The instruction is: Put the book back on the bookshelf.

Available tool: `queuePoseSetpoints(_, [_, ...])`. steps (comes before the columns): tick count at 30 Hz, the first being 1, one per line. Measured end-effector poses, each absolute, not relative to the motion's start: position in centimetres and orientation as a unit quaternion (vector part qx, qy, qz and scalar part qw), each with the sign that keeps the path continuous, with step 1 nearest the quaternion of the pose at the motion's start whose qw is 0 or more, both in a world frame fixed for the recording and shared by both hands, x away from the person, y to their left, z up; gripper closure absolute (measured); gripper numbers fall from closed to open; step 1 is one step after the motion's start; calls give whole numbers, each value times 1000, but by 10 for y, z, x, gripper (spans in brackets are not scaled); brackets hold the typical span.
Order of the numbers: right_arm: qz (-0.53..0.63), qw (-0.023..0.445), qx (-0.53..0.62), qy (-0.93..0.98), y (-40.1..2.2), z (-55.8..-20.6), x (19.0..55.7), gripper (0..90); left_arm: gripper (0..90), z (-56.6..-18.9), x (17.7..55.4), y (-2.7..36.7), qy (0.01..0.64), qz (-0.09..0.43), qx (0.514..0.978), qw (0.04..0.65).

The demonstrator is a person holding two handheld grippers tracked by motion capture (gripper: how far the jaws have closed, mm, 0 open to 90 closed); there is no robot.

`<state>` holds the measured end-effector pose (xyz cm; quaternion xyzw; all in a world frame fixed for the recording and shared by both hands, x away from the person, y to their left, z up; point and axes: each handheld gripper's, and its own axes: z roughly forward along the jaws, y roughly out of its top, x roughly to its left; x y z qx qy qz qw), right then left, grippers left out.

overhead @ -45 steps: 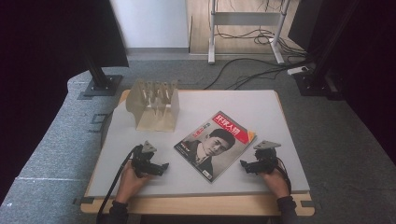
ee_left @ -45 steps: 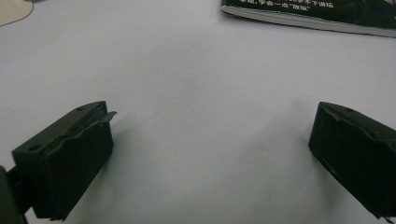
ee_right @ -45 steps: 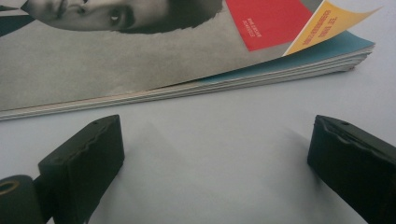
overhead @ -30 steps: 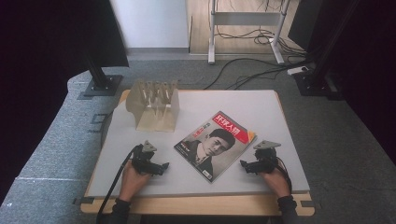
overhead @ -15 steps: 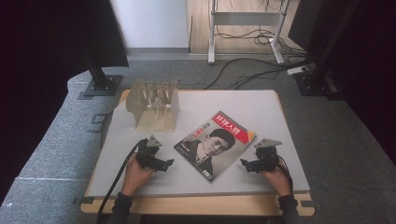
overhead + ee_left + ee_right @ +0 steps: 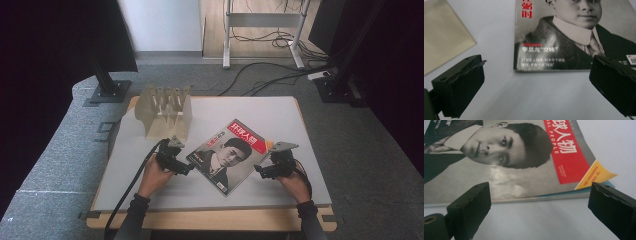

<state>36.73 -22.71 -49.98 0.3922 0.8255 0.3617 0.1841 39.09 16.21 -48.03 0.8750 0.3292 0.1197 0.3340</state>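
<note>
A magazine [image 6: 227,153] with a black-and-white portrait cover and a red title band lies flat and askew on the grey table top [image 6: 250,112]. My left gripper [image 6: 186,168] sits just off its left edge, open, its jaws pointing at the spine. The left gripper view looks at the magazine [image 6: 574,37] close ahead, between two wide-apart jaws. On the magazine's right side my right gripper [image 6: 258,172] is open too, aimed at the page edge. In the right gripper view the magazine [image 6: 511,170] lies just beyond the jaws, its yellow corner slightly lifted.
A beige slotted rack [image 6: 165,111] stands at the table's back left, close behind my left hand; its pale side [image 6: 441,40] appears in the left gripper view. Black stands, cables and a metal frame occupy the floor beyond the table.
My left gripper has slid to the right, up to the magazine's left edge. The right gripper has barely shifted. The magazine has not moved.
</note>
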Motion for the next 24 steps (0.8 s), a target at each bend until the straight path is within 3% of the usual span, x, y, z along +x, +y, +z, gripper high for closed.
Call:
queuePoseSetpoints(14, [355, 189, 373, 836, -214, -490, 405, 0, 0, -468, 425, 129, 308, 125, 881, 338])
queuePoseSetpoints(24, [347, 185, 383, 836, -218, -501, 435, 0, 0, -487, 445, 113, 300, 117, 887, 330])
